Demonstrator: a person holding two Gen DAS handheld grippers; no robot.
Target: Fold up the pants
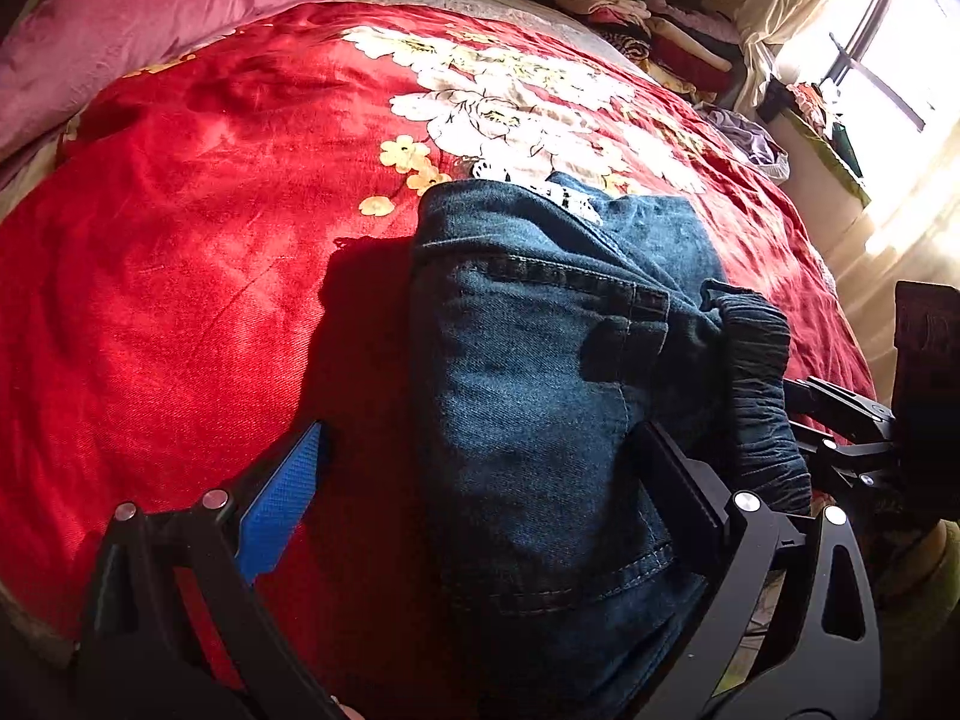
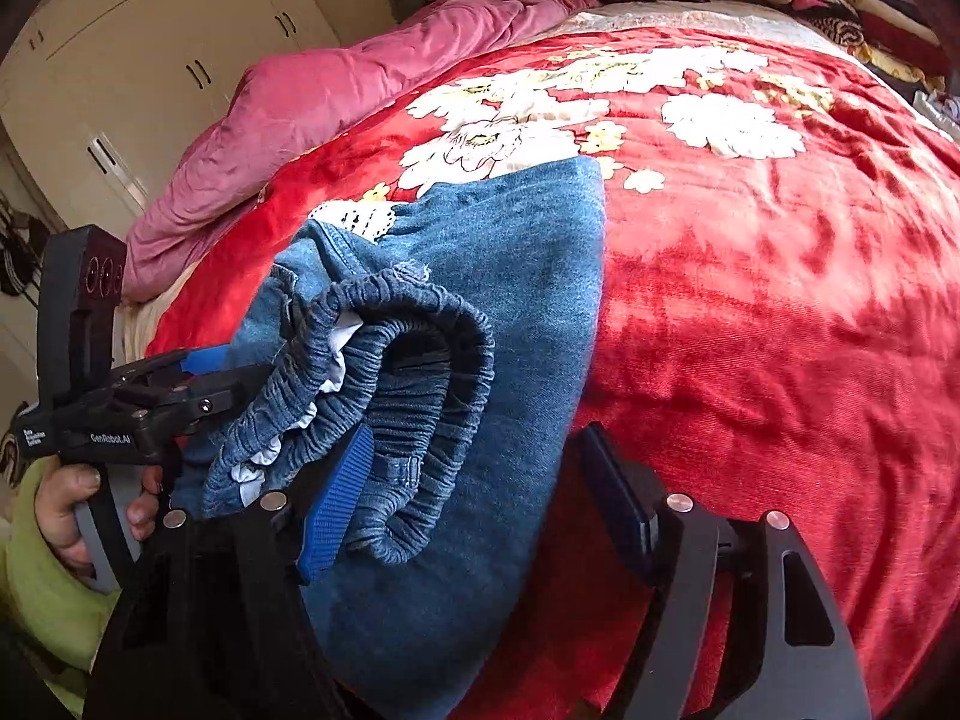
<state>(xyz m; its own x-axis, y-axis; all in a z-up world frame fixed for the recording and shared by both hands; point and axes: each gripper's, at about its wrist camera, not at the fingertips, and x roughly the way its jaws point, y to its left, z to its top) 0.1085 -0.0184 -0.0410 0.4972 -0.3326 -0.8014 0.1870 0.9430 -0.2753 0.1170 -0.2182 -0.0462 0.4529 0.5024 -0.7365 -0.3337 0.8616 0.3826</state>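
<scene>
The pants (image 1: 540,396) are dark blue denim jeans with a gathered elastic waistband (image 2: 414,420), lying bunched and partly folded on a red bed cover printed with white and yellow flowers. The waistband end is rolled over on itself at the near side, showing a bit of white lining inside (the stitched seams and a pocket edge run across the upper layer), while the rest of the fabric spreads away toward the flower print. A scrap of white lace peeks out at the far edge of the denim.
</scene>
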